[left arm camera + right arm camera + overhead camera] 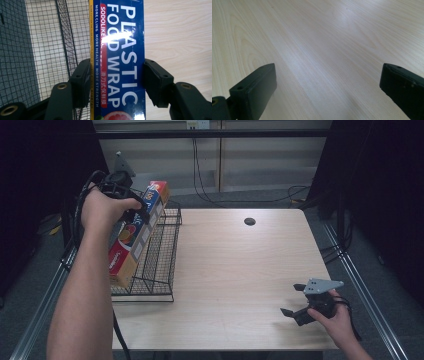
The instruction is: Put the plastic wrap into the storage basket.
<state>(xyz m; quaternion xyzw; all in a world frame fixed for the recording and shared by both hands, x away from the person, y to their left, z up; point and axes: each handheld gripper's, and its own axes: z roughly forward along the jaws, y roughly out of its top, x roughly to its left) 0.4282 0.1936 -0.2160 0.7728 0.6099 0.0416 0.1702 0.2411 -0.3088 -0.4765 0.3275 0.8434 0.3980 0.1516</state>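
A long box of plastic food wrap (135,235), blue with orange ends, hangs tilted over the black wire rack (160,255) at the table's left. My left gripper (137,210) is shut on the box near its far half. In the left gripper view the black jaws press both long sides of the plastic food wrap box (120,50), and the wire rack (50,50) lies beneath at the left. My right gripper (295,300) rests near the table's front right, open, nothing between its jaws; the right gripper view has bare wood under my right gripper (327,85).
The light wooden table (235,270) has a round cable hole (249,221) near its far edge. Metal rails run along both table sides. Cables hang behind the far edge.
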